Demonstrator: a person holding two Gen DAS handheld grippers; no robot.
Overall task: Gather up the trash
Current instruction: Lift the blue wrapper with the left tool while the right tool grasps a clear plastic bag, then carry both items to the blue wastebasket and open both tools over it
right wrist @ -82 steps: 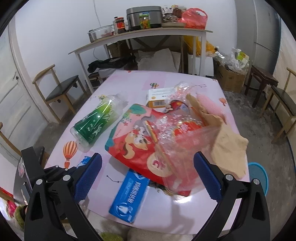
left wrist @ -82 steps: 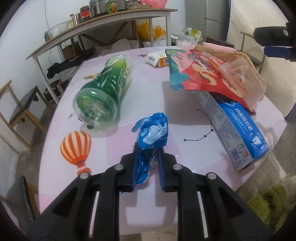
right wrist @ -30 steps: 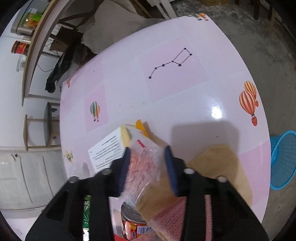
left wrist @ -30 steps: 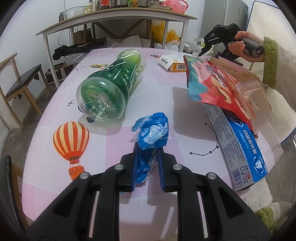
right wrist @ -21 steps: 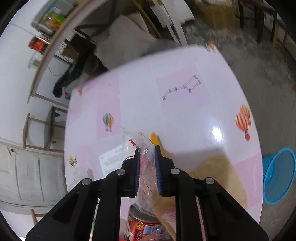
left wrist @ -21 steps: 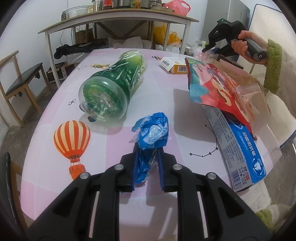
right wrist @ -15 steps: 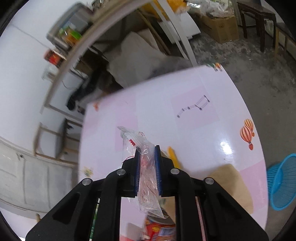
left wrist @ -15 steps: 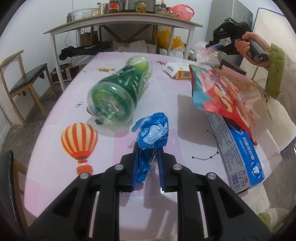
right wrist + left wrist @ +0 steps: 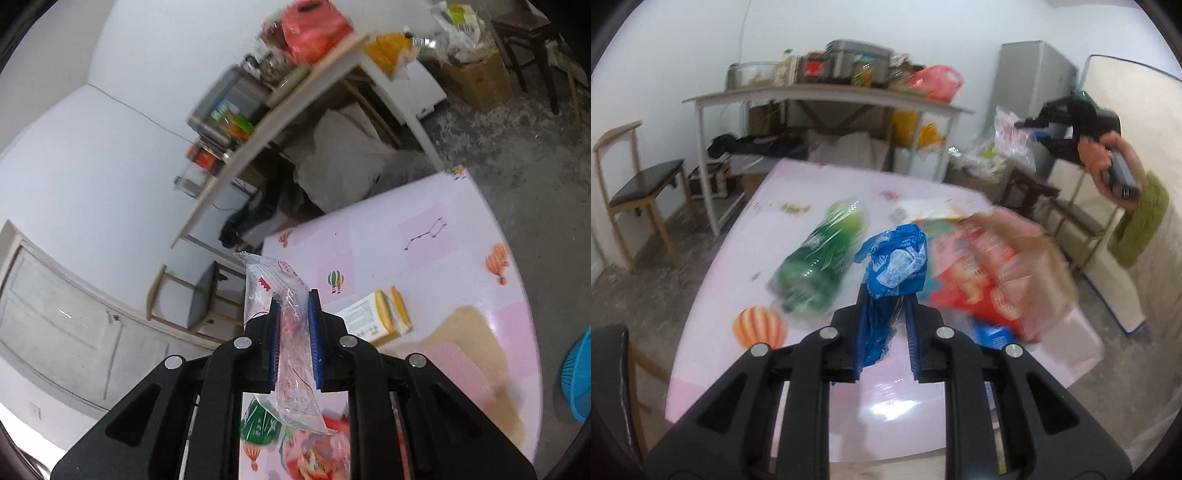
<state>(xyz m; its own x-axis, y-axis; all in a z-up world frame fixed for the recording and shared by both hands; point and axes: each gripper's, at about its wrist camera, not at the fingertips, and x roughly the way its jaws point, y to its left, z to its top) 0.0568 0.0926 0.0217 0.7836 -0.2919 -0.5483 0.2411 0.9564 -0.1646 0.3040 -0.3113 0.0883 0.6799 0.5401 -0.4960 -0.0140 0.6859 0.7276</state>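
Observation:
My left gripper (image 9: 885, 325) is shut on a crumpled blue wrapper (image 9: 895, 264) and holds it above the pink table (image 9: 820, 376). My right gripper (image 9: 294, 325) is shut on a clear plastic bag with red print (image 9: 284, 321), lifted clear of the table (image 9: 373, 236). In the left wrist view, that right gripper (image 9: 1032, 127) shows at the upper right, held in a hand (image 9: 1106, 157) with a green sleeve, the clear bag (image 9: 1010, 138) hanging from it. A green bottle (image 9: 820, 258) lies on its side on the table.
A red snack bag (image 9: 982, 284), brown paper (image 9: 469, 328) and a blue box (image 9: 991, 334) lie on the table's right side; a yellow-and-white carton (image 9: 376, 314) sits farther back. A blue basket (image 9: 576, 380) stands on the floor. A cluttered shelf table (image 9: 827, 96) and chair (image 9: 631, 184) stand beyond.
Both grippers have risen. The blue wrapper has left the tabletop with the left one. The right jaws have shut on the clear bag and lifted it off the pile.

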